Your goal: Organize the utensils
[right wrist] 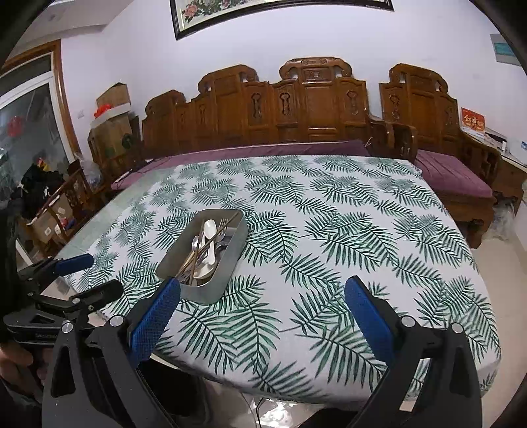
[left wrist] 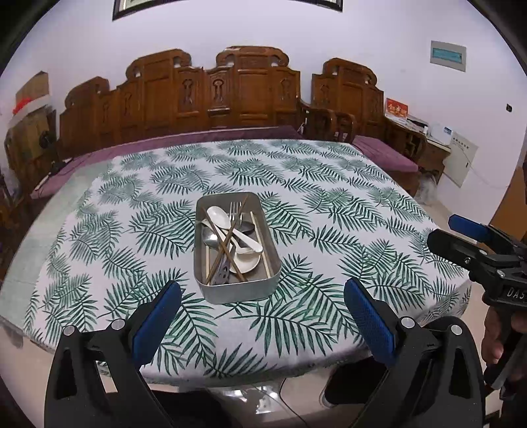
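Left claw and right claw: black plastic frames, silver pivot screws, blue textured finger pads; white "DAS" lettering on right body; bare skin at the grips

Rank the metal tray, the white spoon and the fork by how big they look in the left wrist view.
1. metal tray, clearly largest.
2. white spoon.
3. fork, partly hidden under other utensils, so its place against the spoon is unsure.

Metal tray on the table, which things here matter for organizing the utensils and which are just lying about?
For the job:
- metal tray
- white spoons
- fork
- metal spoon
- chopsticks
- left gripper, open
- right gripper, open

Just around:
- leaf-print tablecloth
- carved wooden bench
- cardboard boxes
- framed picture
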`<state>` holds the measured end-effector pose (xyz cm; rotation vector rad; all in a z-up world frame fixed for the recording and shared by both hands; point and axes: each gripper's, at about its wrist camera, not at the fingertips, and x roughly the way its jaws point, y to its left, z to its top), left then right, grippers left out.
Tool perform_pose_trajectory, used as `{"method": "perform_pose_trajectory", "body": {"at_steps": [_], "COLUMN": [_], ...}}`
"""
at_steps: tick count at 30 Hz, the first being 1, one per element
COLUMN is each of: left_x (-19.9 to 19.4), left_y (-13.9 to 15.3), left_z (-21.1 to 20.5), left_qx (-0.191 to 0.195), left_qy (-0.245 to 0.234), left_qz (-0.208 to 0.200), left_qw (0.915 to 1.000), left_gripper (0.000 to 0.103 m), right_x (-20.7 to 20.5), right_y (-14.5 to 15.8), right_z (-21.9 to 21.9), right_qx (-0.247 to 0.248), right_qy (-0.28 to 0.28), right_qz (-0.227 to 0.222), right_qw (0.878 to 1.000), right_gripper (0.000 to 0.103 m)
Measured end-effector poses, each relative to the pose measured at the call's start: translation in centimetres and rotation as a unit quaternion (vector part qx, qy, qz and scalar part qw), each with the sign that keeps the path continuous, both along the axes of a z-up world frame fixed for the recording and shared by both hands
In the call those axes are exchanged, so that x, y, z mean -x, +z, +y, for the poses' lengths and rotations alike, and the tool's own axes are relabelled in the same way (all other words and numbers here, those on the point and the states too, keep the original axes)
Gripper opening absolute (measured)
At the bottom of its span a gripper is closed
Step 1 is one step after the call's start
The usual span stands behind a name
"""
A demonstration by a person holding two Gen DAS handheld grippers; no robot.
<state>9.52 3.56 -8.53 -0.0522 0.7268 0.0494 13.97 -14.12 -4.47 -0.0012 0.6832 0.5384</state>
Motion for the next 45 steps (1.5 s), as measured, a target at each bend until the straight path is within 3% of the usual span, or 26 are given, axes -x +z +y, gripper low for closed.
{"method": "perform_pose_trajectory", "body": {"at_steps": [11,30,35,45], "left_x": [3.1,8.2,9.4,9.7], "left_y": [3.7,12.6,13.5,13.7], "left_z": [-1.5,-4.3,-4.5,-4.1], "left_qx": [-0.003,-0.013,-0.013,-0.012], "left_qy": [-0.002,-0.025,-0.02,-0.017], "left_qz": [-0.035,-0.149,-0.171,-0.174], "left_qw": [0.9994,0.9885,0.9849,0.9846], "left_gripper": [0.095,0.095,0.095,0.095], "right_x": [2.9,8.8,9.9,10.0], "right_y": [2.8,11.9,12.9,13.1], "right_z": [-2.4,-4.3,-4.3,-4.3], "right_qx": [-0.014,-0.051,-0.061,-0.06], "right_qy": [-0.017,-0.009,0.0,0.002], "right_qz": [-0.028,-0.155,-0.166,-0.166], "right_qw": [0.999,0.987,0.984,0.984], "right_gripper": [0.101,0.1,0.1,0.1]}}
